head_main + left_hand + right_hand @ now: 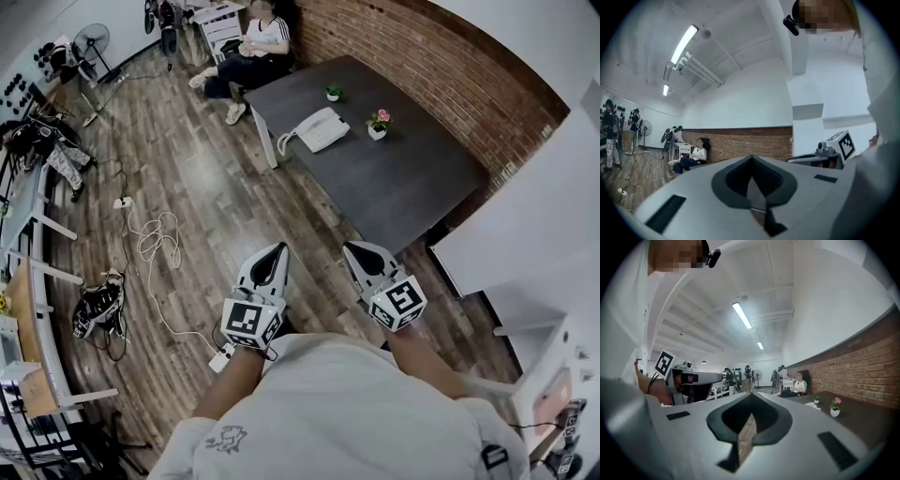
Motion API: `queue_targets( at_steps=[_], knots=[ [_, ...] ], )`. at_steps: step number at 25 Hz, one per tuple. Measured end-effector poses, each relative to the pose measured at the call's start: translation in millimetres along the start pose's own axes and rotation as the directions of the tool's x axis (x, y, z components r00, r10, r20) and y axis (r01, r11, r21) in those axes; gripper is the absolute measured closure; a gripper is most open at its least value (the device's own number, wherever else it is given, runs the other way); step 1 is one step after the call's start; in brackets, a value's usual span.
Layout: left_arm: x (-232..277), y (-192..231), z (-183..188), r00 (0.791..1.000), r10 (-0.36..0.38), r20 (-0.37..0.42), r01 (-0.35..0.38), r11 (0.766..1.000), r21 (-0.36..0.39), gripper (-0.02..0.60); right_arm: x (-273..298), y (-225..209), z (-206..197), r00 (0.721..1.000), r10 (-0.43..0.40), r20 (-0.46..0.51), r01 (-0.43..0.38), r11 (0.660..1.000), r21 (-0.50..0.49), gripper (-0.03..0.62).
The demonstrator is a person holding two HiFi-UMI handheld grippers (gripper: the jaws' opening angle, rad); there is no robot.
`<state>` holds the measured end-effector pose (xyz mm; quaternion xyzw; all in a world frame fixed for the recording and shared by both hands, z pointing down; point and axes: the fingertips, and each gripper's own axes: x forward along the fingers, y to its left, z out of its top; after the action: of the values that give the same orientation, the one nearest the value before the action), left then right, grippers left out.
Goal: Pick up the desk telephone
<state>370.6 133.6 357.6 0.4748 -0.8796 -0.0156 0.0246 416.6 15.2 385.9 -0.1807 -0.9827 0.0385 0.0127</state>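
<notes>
Two grippers: left gripper (277, 249) and right gripper (356, 247), side by side and level, close in front of the person's chest (each carries a marker cube).
Left fingers (255, 274): pressed together, nothing between them.
Right fingers (371, 259): pressed together, nothing between them.
Desk telephone (320, 129): white, lying flat on the far left part of the table, its cord curling at the table's left edge; well apart from both grippers.
Table (403, 192): dark top, set along the brick wall (422, 66), beyond the grippers and to their right.
Green plant (333, 92): small pot, on the table beyond the telephone.
Pink flower pot (378, 124): white pot, on the table just right of the telephone.
Seated person (253, 52): at the table's far end (white top, dark trousers).
Wooden floor (206, 202): lies beneath the grippers; a white cable (155, 239) loops across it to their left.
Fan (91, 39): stands at the far left.
</notes>
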Motion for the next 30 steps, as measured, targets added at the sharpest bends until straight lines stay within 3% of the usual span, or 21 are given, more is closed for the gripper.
queue_targets(
  at_steps=[6, 12, 14, 16, 20, 30],
  knots=[
    [3.4, 22.7, -7.6, 1.0, 0.013, -0.013, -0.013, 1.0, -0.006, 0.571, 20.1, 0.1, -1.7, 1.0, -0.004, -0.003, 0.004, 1.0, -0.012, 0.589],
    [5.8, 54.7, -10.8, 1.0, 0.013, -0.001, -0.013, 1.0, -0.027, 0.569, 49.9, -8.8, -4.6, 0.998, -0.064, -0.018, 0.064, 0.997, -0.037, 0.588],
    [8.4, 69.5, -14.9, 1.0, 0.009, -0.006, -0.01, 0.999, -0.036, 0.511, 65.3, -10.3, -7.0, 0.997, -0.069, -0.02, 0.068, 0.997, -0.034, 0.57],
    [11.1, 88.3, -21.3, 1.0, 0.011, -0.016, -0.011, 0.999, -0.047, 0.446, 84.4, -10.1, -11.7, 0.998, -0.061, -0.023, 0.06, 0.998, -0.019, 0.495],
    [16.3, 135.7, -27.6, 1.0, 0.012, -0.021, -0.014, 0.998, -0.065, 0.368, 129.1, -7.1, -21.5, 0.998, -0.055, -0.044, 0.055, 0.998, 0.0, 0.416],
    [23.5, 249.6, -7.2, 1.0, -0.017, -0.016, 0.016, 0.998, -0.06, 0.341, 236.6, 16.7, -7.5, 0.995, -0.077, -0.064, 0.075, 0.996, -0.041, 0.398]
  ],
)
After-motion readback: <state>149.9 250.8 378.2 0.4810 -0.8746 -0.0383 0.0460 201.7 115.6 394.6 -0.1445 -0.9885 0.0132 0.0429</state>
